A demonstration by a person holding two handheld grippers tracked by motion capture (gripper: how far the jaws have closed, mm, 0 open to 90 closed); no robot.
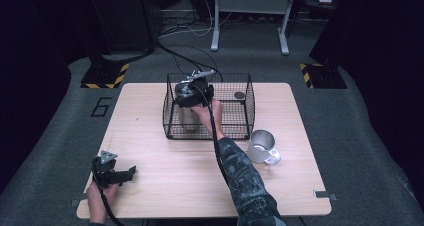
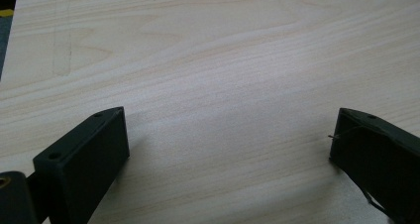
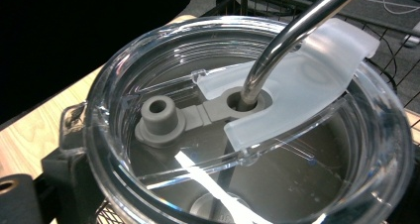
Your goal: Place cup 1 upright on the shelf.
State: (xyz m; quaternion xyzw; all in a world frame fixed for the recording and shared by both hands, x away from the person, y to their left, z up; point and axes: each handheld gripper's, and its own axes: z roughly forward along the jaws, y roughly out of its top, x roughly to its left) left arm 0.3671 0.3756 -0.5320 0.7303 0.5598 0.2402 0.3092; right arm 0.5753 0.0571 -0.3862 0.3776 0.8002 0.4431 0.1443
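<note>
Pale blond wood grain runs across the table [image 1: 165, 186], and on it a black wire basket [image 1: 245, 111] shows its fine grid. The tumbler [image 1: 187, 117] inside gleams silver, and the right gripper view shows its clear lid [image 3: 124, 75] with a frosted white flap [image 3: 297, 80], grey plug [image 3: 158, 117] and shiny steel straw [image 3: 292, 35]. The mug [image 1: 262, 147] is silver too. The sleeve [image 1: 245, 178] wears dark mottled camouflage. 2 yellow-and-black hazard stripes [image 1: 117, 76] mark the grey floor [image 1: 370, 136].

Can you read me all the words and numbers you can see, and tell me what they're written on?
"6": a big dark number on the grey floor mat, left of the table.
The tumbler, the mug and the wire basket carry no writing that I can read.
</note>
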